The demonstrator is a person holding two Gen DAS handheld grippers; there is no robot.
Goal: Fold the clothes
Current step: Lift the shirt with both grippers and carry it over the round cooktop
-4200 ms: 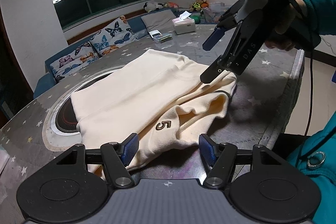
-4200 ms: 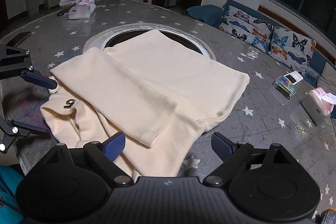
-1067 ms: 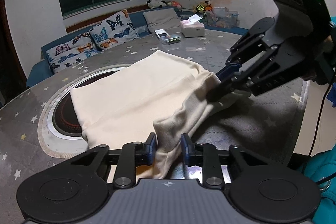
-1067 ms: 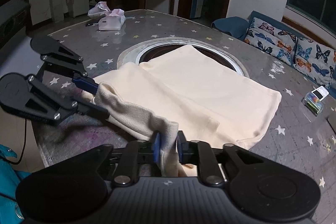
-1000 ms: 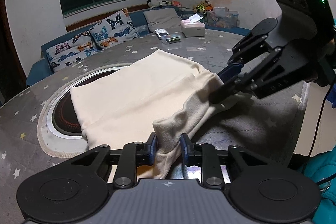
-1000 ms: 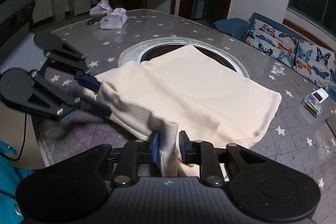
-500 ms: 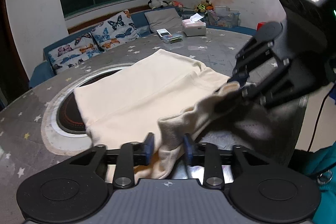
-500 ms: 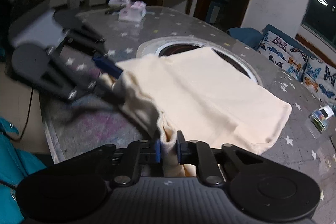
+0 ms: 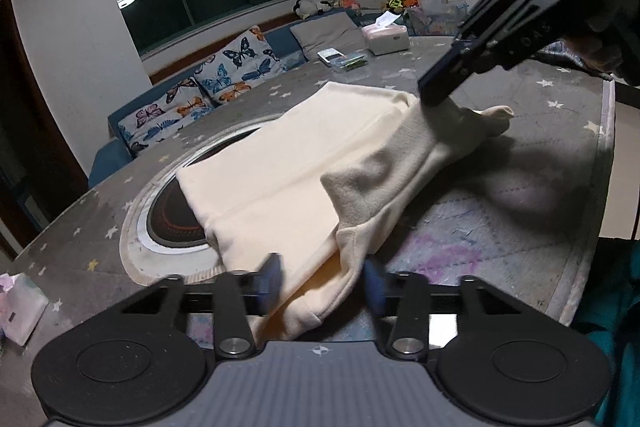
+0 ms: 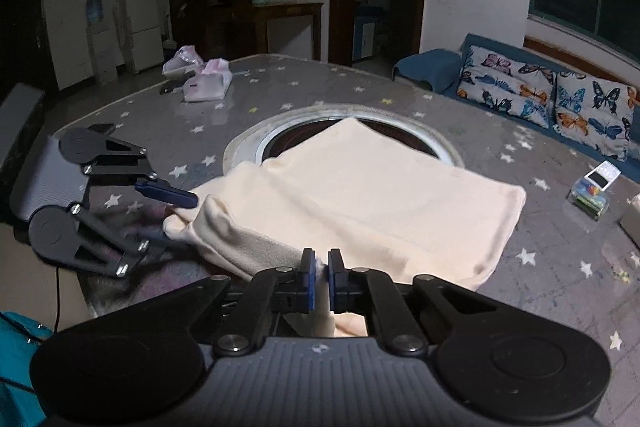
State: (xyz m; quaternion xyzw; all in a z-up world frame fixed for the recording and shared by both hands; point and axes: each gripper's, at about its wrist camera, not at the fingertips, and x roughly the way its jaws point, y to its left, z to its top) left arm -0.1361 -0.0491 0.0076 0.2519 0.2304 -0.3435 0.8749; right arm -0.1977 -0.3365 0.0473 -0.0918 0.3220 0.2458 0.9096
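- round grey star-patterned table point(image 10: 400, 107), dark circular inset point(image 9: 176, 223) at centre
- cream folded garment point(image 10: 360, 195) across inset
- pink tissue packs point(image 10: 208, 83), white tissue box point(image 9: 386, 39) near edges

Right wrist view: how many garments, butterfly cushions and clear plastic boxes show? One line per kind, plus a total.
cream sweatshirt: 1
butterfly cushions: 2
clear plastic box: 1
Total: 4

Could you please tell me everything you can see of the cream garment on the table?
The cream garment looks like soft fleecy knit, folded flat over the table's round inset. Its near edge is lifted: the right claw is shut on it, while the left claw, whose jaws just narrowed, straddles a fold without visibly pressing.
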